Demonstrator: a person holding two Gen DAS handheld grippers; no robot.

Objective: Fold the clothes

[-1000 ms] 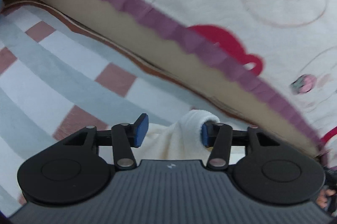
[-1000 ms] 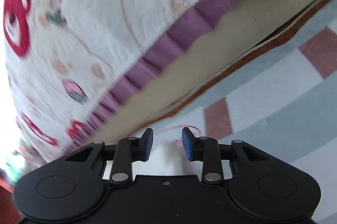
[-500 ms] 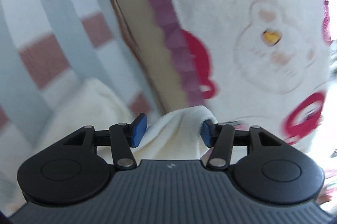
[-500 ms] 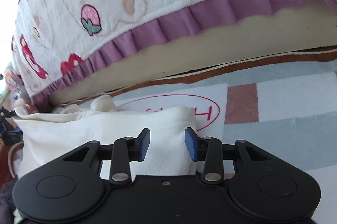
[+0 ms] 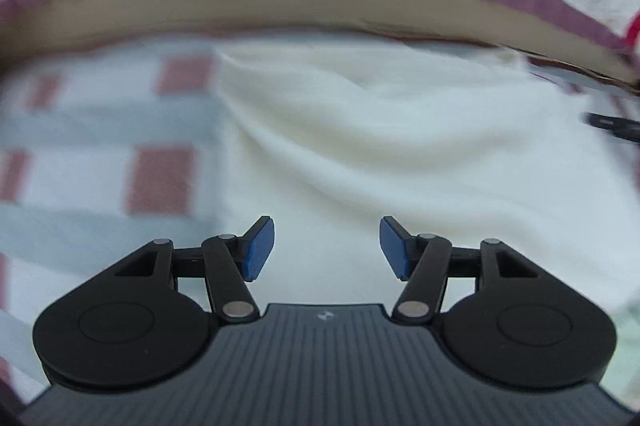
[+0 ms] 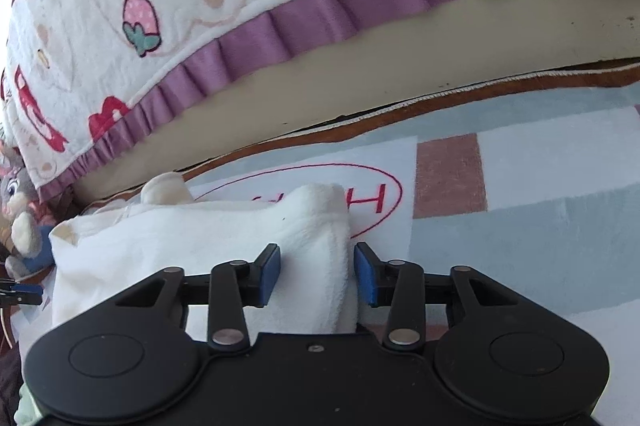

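Observation:
A cream fleece garment (image 5: 380, 145) lies spread on the checked rug (image 5: 80, 226). My left gripper (image 5: 327, 250) hovers over its near part with the jaws opening; nothing sits between the blue pads (image 5: 260, 250). In the right wrist view the same garment (image 6: 180, 246) lies folded, and its thick right-hand fold runs between the jaws of my right gripper (image 6: 316, 274). Those jaws are opening too, and the pads (image 6: 364, 276) stand at the fold's sides without squeezing it.
A mattress with a purple-frilled cartoon blanket (image 6: 280, 25) overhangs the rug (image 6: 540, 226) just behind the garment. A plush toy (image 6: 18, 209) sits at the far left. A red oval logo (image 6: 372, 197) shows on the rug.
The left gripper let go of the cloth corner, rolled and swung over the spread garment, jaws wider. The right gripper's jaws widened around the fold as it settled lower over the garment.

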